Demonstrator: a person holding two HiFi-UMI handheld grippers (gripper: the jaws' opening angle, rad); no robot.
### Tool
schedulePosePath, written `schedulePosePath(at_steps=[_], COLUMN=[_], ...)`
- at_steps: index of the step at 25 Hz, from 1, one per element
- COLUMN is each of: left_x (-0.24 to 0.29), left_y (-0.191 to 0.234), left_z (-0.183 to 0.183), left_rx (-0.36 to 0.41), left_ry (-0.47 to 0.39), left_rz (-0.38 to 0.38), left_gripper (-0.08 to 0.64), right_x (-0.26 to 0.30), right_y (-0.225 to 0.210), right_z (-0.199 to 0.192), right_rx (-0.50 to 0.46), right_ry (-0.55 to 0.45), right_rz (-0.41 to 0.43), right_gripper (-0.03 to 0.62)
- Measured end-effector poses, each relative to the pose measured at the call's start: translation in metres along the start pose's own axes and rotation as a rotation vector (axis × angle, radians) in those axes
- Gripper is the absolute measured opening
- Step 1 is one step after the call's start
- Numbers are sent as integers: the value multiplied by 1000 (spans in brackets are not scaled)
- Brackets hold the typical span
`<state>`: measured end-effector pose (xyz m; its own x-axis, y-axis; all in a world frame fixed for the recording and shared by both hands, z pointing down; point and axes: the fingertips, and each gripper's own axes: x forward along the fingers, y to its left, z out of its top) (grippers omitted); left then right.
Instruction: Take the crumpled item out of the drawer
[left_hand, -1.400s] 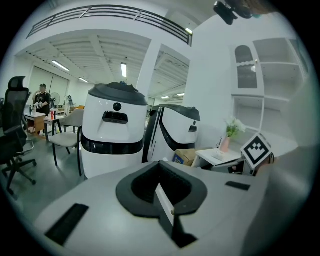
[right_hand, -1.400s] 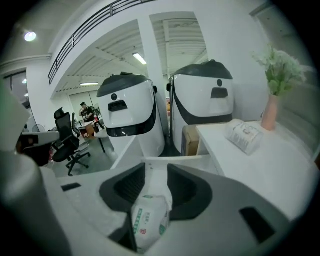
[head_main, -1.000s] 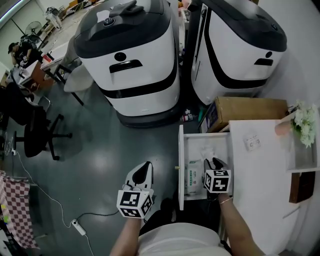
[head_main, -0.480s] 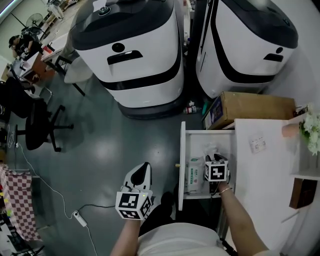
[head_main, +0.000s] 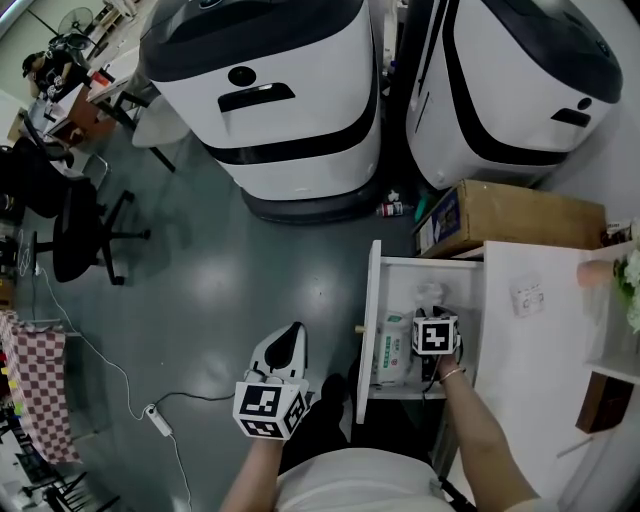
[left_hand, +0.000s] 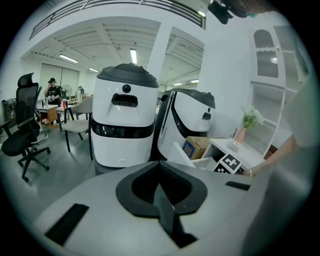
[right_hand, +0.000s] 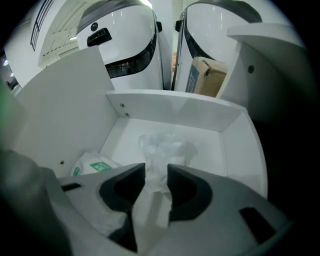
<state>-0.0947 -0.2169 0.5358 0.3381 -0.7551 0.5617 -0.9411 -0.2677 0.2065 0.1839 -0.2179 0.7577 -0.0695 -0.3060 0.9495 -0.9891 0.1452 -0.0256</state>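
Observation:
The white drawer (head_main: 371, 330) stands pulled out from the white cabinet. A crumpled clear wrapper (right_hand: 162, 145) lies at the drawer's back, showing in the head view as a pale wad (head_main: 429, 294). My right gripper (right_hand: 156, 174) is down inside the drawer (right_hand: 235, 150), its jaws closed onto the near end of the wrapper, which fills the narrow gap between them. In the head view the right gripper (head_main: 434, 316) sits just behind the wad. My left gripper (head_main: 289, 338) hangs over the grey floor left of the drawer, shut and empty (left_hand: 160, 192).
A green-and-white wipes pack (head_main: 391, 352) lies in the drawer's left part (right_hand: 92, 167). A cardboard box (head_main: 520, 215) stands beyond the drawer. Two big white machines (head_main: 270, 90) (head_main: 530, 80) are further back. An office chair (head_main: 80, 225) and a power strip (head_main: 155, 415) are at left.
My right gripper has moved deeper into the drawer, up to the crumpled wrapper. The left gripper has stayed in place. The head camera has shifted a little.

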Motion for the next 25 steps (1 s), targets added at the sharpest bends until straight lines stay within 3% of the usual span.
schedulePosePath(at_steps=[7,13,25], left_x=[7,10,7], left_y=[2,4,-3], left_z=[1,3,5], left_rx=[0,-21,-10], left_ry=[9,9,-11], left_rz=[4,1,-26], left_gripper=[-9,-9,-9], right_x=[5,6,-13], right_y=[-2,-2,0], right_z=[3,3,0], right_rx=[-82,-110,-82], right_ry=[21,33,-16], right_rz=[-53,-49,-48], right_gripper=[123,105,39])
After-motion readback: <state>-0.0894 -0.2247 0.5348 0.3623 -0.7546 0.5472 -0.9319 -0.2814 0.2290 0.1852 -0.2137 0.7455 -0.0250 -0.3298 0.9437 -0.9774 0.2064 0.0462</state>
